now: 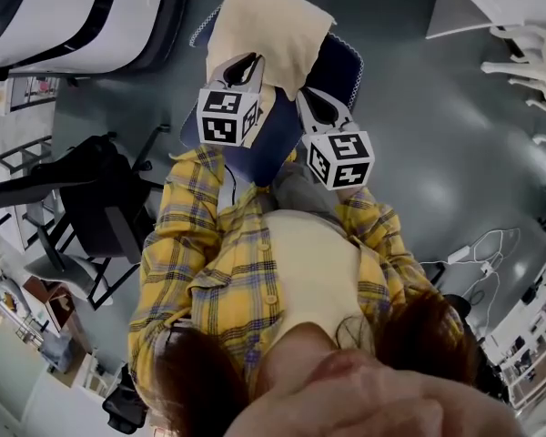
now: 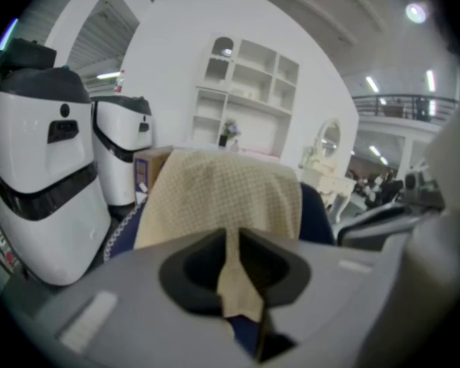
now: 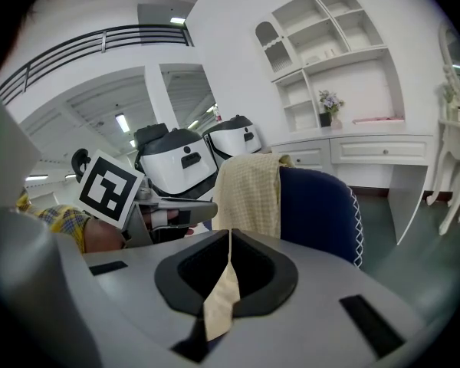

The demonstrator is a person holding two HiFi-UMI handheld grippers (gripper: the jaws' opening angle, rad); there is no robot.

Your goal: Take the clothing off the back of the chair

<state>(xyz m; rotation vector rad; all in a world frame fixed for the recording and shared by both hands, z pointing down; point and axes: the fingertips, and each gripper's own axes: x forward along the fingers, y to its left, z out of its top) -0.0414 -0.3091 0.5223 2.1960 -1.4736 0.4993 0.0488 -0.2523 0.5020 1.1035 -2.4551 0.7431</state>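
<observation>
A cream checked garment [image 1: 264, 25] [image 2: 222, 198] [image 3: 249, 194] hangs over the back of a dark blue chair [image 1: 341, 62] [image 2: 318, 217] [image 3: 318, 205]. My left gripper [image 1: 252, 60] [image 2: 232, 232] points at the garment's near edge, just short of it. Its jaws stand a narrow crack apart and hold nothing. From the right gripper view, the left gripper [image 3: 192, 209] sits close beside the cloth's hanging side. My right gripper [image 1: 308, 96] [image 3: 230, 236] is shut and empty. It sits a little nearer to me, by the garment's lower corner and apart from it.
Two large white-and-black machines [image 1: 73, 16] [image 2: 38, 167] stand left of the chair. A black stand [image 1: 100, 198] is on the floor at my left. White shelving [image 2: 249, 90] [image 3: 337, 60] lines the wall behind. White furniture [image 1: 519, 25] and floor cables [image 1: 482, 253] lie to the right.
</observation>
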